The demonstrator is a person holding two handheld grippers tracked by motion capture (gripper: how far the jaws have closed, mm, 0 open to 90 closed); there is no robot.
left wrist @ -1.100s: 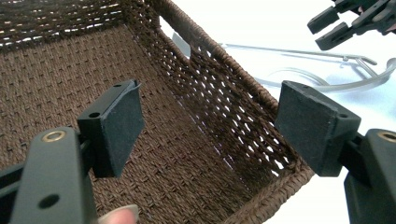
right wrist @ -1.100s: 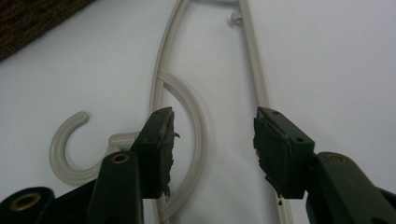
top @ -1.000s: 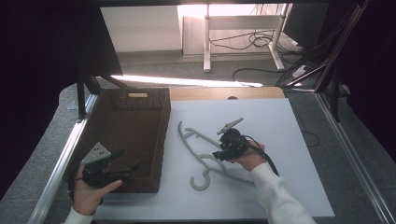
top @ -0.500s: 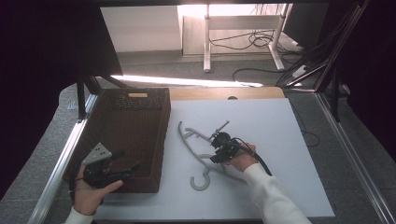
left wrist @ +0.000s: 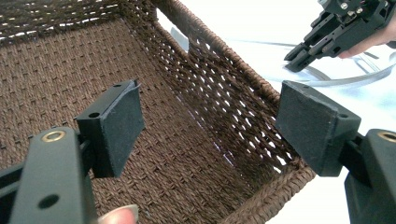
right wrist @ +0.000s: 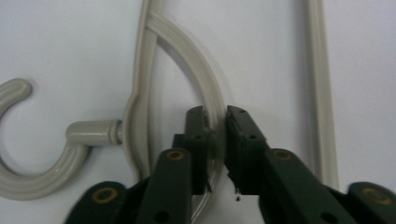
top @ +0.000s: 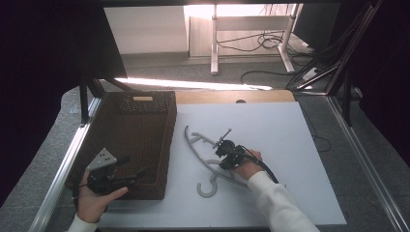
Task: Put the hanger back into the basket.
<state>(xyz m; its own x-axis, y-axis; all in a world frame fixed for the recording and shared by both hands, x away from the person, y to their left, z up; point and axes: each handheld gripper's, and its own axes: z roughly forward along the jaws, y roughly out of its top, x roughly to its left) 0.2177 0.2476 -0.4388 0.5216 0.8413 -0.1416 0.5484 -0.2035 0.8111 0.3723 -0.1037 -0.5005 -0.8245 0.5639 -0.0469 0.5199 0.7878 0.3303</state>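
Over the wicker basket (top: pixel 130 140) at the left, the left hand-held gripper (top: pixel 126 175) hangs with its jaws wide and nothing between them. To its right the plastic hanger (top: pixel 203 154) lies flat on the white counter (top: pixel 290 145): light, stiff, a bit slick, I'd guess. The right hand-held gripper (right wrist: pixel 216 122) has just been closing and now pinches its curved inner rib, near the hook (right wrist: pixel 28 154), a fair spot to lift it.

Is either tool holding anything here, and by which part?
The right tool is shut on the hanger, gripping its curved inner strut near the hook. The left tool holds nothing.
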